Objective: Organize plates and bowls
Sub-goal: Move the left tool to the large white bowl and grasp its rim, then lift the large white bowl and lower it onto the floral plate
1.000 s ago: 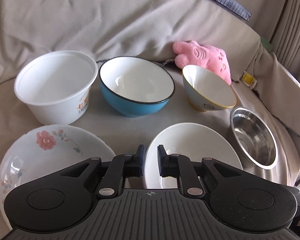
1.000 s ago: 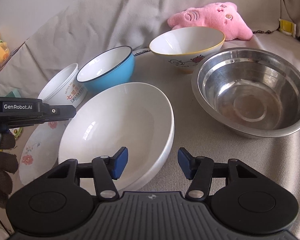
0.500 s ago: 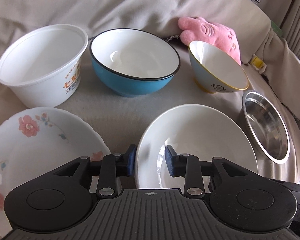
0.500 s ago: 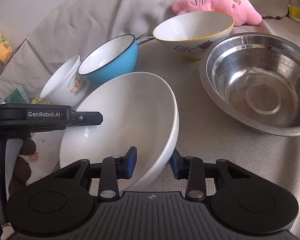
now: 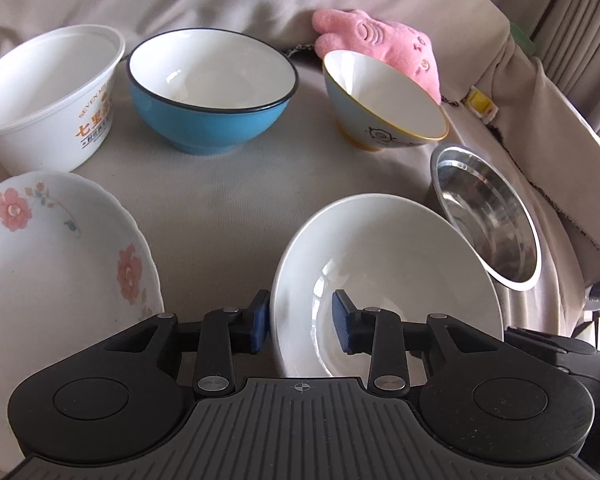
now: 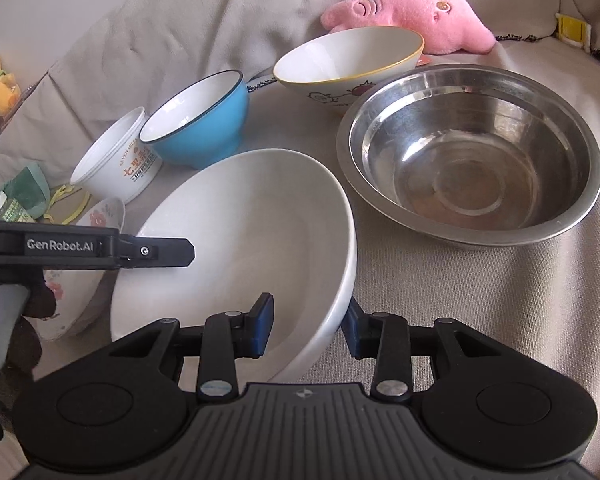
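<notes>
Inspection covered a cloth-draped sofa seat point(image 5: 228, 208) carrying the crockery. A plain white dish point(image 5: 384, 264) sat at the near centre, tilted, with both tools at its rim.

Left tool point(image 5: 300, 326): its jaws had just been opening and stood partly apart, straddling the dish's near-left rim, one blue pad outside the wall and one inside the bowl. A gap showed beside each pad, so no grip was recorded.

Right tool point(image 6: 310, 328): its jaws had just widened slightly and stood partly apart astride the dish's point(image 6: 244, 240) near-right rim, one pad inside, one outside. The outer pad lay against or very close to the wall; contact could not be confirmed from this angle, as the rim hid the pad's face. The inner pad stood clear of the wall.

Other items: a flowered plate point(image 5: 56, 264) lay left of the white dish, apart from it. Behind stood a row of three: a white printed tub point(image 5: 48, 100), a blue bowl point(image 5: 212, 88) with a dark rim, and a yellow-rimmed bowl point(image 5: 384, 104) with cartoon print. A steel bowl point(image 6: 472, 156) sat right of the white dish, just beside it. A pink plush toy point(image 6: 412, 16) rested against the sofa back behind the yellow-rimmed bowl.

In the right wrist view the left tool's black body point(image 6: 84, 248) crossed the frame's left edge, held by a dark-gloved hand point(image 6: 32, 308).
</notes>
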`<state>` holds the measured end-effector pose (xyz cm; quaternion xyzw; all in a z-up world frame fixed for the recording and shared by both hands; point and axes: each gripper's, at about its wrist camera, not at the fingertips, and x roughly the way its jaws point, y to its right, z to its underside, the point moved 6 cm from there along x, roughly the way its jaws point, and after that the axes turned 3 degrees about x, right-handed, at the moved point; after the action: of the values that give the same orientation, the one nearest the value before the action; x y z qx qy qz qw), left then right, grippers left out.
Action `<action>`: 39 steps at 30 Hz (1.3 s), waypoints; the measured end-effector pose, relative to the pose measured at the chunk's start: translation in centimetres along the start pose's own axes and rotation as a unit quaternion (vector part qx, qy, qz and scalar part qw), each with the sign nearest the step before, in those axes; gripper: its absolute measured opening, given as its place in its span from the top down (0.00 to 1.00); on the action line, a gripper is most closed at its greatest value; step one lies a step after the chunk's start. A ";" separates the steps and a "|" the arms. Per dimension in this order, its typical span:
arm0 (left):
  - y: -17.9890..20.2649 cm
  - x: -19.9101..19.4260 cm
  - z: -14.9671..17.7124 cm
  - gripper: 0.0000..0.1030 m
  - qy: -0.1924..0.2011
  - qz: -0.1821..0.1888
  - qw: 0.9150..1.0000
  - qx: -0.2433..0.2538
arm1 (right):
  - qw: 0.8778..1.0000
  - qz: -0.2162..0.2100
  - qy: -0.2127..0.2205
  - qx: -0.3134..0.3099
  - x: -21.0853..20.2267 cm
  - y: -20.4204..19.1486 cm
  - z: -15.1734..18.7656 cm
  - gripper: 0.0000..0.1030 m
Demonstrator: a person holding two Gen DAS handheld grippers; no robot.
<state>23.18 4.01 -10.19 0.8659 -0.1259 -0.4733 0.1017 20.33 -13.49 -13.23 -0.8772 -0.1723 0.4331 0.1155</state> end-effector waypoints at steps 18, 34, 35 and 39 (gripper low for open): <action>0.2 2.3 1.0 0.63 -0.007 -0.020 1.000 -0.003 | 1.000 0.022 0.012 -0.004 1.2 -0.6 -0.6 0.55; -1.6 -3.3 1.0 0.64 0.040 -0.037 0.998 -0.008 | 0.998 0.002 0.037 -0.057 -1.1 -6.5 -1.3 0.55; -2.1 -4.2 0.8 0.65 0.049 -0.037 0.998 -0.012 | 0.997 -0.004 0.039 -0.062 -1.3 -7.3 -1.6 0.54; -4.4 -8.1 0.3 0.65 0.084 -0.049 0.995 -0.026 | 0.994 -0.036 0.040 -0.091 -0.8 -11.7 -2.2 0.54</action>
<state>19.25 10.76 -5.20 0.9048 -0.0621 -0.4064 0.1112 19.30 -3.27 -7.22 -0.8937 -0.2380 0.3760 0.0576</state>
